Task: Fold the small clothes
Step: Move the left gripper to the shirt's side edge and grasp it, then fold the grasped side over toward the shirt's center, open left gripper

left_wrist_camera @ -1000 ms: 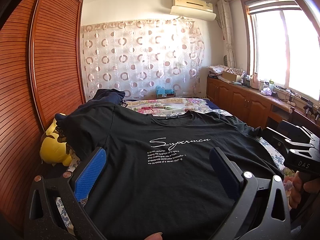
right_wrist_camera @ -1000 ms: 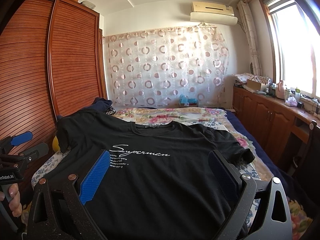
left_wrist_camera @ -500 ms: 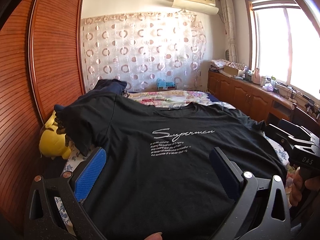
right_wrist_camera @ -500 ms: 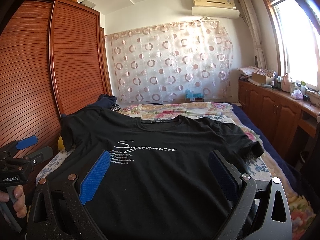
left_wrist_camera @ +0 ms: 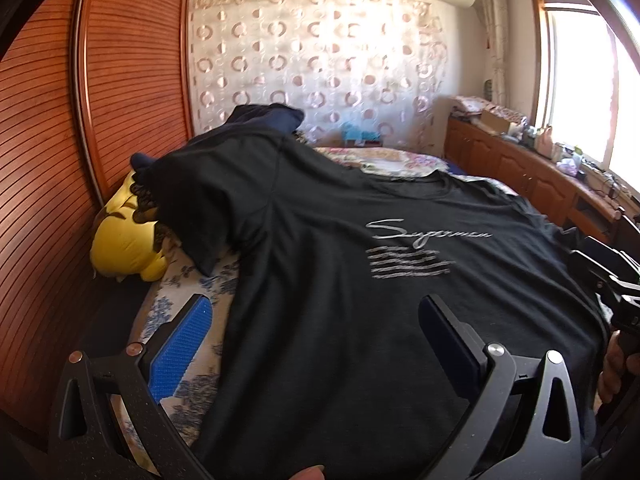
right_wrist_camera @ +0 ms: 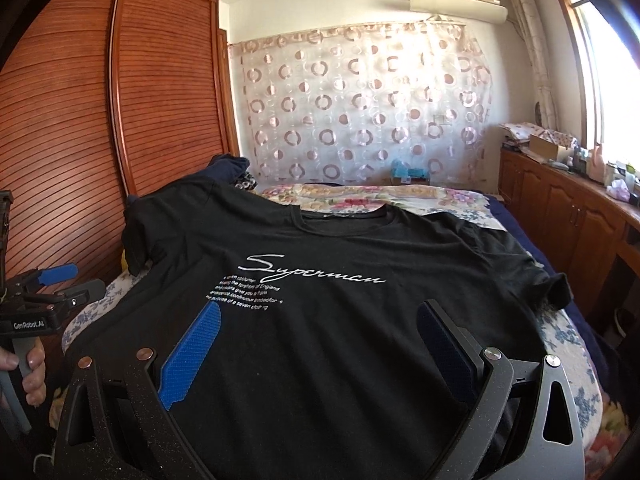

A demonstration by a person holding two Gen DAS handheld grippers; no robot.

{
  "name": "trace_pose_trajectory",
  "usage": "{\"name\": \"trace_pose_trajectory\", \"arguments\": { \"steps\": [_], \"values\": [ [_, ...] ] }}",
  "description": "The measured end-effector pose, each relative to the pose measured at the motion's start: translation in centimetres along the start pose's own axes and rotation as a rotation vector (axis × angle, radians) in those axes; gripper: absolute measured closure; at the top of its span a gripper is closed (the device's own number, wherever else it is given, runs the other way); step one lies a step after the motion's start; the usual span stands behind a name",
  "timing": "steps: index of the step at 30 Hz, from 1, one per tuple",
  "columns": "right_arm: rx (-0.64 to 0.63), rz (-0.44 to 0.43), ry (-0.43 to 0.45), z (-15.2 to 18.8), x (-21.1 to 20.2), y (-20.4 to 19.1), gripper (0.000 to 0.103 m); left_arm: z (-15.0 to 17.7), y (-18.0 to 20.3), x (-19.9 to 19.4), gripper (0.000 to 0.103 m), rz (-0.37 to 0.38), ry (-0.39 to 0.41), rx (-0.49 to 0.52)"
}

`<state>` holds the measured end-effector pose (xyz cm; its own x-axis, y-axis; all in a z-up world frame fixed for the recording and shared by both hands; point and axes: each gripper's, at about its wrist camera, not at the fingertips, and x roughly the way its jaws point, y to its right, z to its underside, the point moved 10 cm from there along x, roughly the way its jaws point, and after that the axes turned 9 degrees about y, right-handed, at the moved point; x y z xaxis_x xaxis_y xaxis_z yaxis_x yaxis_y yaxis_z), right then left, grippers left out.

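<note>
A black T-shirt [left_wrist_camera: 340, 264] with white "Superman" lettering lies face up and spread flat on the bed, collar at the far end. My left gripper [left_wrist_camera: 316, 340] is open at the shirt's lower left. Its left pad [left_wrist_camera: 184, 344] hangs over the floral sheet beside the shirt's edge, and its right pad is over the fabric. My right gripper [right_wrist_camera: 318, 352] is open above the lower part of the T-shirt [right_wrist_camera: 340, 320], both pads over the cloth and nothing between them. Each gripper shows at the edge of the other's view, held by a hand: left gripper [right_wrist_camera: 68, 284], right gripper [left_wrist_camera: 612, 276].
A yellow plush toy [left_wrist_camera: 124, 244] lies between the bed and the wooden wardrobe [left_wrist_camera: 60, 140] on the left. Dark blue clothes [left_wrist_camera: 268, 118] are piled at the head of the bed [right_wrist_camera: 568, 344]. A low wooden cabinet [right_wrist_camera: 568, 208] runs under the window on the right.
The left gripper has shifted left, so its left pad now sits over the sheet instead of the shirt. The right gripper has moved a little nearer to the print.
</note>
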<state>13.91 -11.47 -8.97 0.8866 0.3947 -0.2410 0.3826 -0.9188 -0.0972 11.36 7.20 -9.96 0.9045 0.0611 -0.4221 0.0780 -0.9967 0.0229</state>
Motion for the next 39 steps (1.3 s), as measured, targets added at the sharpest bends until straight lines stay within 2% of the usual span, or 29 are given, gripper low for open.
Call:
{"name": "trace_pose_trajectory", "arguments": {
  "steps": [8, 18, 21, 24, 26, 32, 36, 38, 39],
  "values": [
    [-0.02, -0.091, -0.06, 0.0, 2.4, 0.5, 0.004, 0.4, -3.3, 1.3, 0.0, -0.019, -0.019, -0.011],
    [-0.059, -0.169, -0.125, 0.0, 5.0, 1.1, 0.004, -1.0, -7.2, 3.4, 0.0, -0.028, -0.037, -0.011],
    [-0.078, -0.175, -0.146, 0.2, 5.5, 1.2, 0.004, -0.9, -8.2, 5.0, 0.005, -0.024, -0.063, -0.026],
    [-0.096, -0.175, -0.164, 0.5, 5.6, 1.4, 0.004, -0.3, -9.2, 7.1, 0.021, -0.016, -0.104, -0.041],
    [-0.108, -0.175, -0.167, 0.3, 5.4, 1.5, 0.004, -0.1, -9.7, 8.1, 0.037, -0.022, -0.126, -0.041],
    [-0.1, -0.171, -0.183, 0.4, 5.1, 1.7, 0.004, 1.0, -11.7, 11.6, 0.052, -0.057, -0.195, -0.055],
    [-0.107, -0.167, -0.182, 0.3, 5.0, 1.5, 0.004, 1.5, -12.2, 12.5, 0.064, -0.043, -0.219, -0.057],
    [-0.113, -0.166, -0.179, 0.3, 5.2, 1.1, 0.004, 1.4, -12.3, 12.5, 0.082, -0.026, -0.215, -0.085],
    [-0.115, -0.165, -0.178, 0.4, 5.3, 1.0, 0.004, 1.2, -12.4, 12.2, 0.088, -0.025, -0.201, -0.088]
  ]
}}
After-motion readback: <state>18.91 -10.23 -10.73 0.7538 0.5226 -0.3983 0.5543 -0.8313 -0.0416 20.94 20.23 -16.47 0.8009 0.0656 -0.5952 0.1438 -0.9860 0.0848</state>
